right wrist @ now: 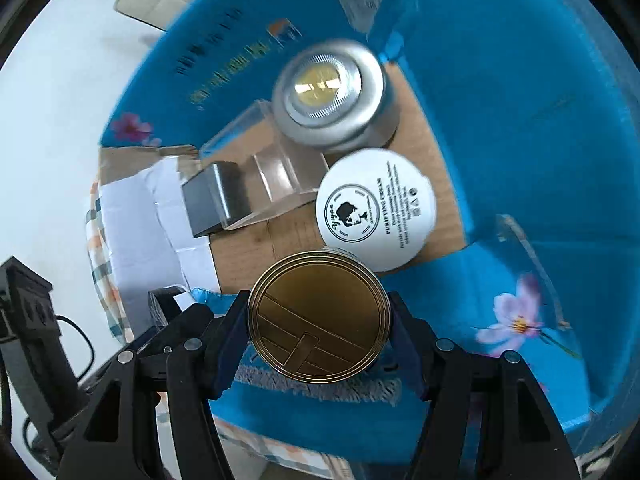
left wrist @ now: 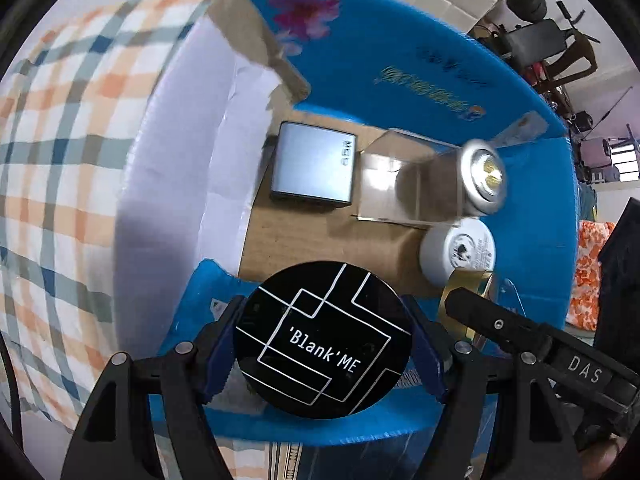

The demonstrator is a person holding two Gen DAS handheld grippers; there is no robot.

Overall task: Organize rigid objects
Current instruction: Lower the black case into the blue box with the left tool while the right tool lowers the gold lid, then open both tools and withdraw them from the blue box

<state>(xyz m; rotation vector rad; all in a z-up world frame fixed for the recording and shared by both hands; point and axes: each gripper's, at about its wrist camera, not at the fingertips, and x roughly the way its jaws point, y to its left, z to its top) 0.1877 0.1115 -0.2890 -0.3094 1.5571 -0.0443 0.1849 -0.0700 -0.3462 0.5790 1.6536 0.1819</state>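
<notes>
With the left gripper (left wrist: pixel 324 344) clamped on the black compact (left wrist: pixel 323 339) and the right gripper (right wrist: pixel 318 332) on the gold tin (right wrist: pixel 318 317) – both over the blue box (right wrist: pixel 540 128) – each wanted lowering onto bare cardboard, clear of the white jar (right wrist: pixel 376 208).

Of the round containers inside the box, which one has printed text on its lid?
The white cream jar: its lid carries a logo and "Purifying Cream". The silver jar behind it shows only a gold centre.

Left hand-held gripper (left wrist: pixel 323 344) clamps black round compact (left wrist: pixel 323 340) over blue box (left wrist: pixel 532 216); inside: grey case (left wrist: pixel 312 168), silver jar (left wrist: pixel 482 176), white jar (left wrist: pixel 460 250).
</notes>
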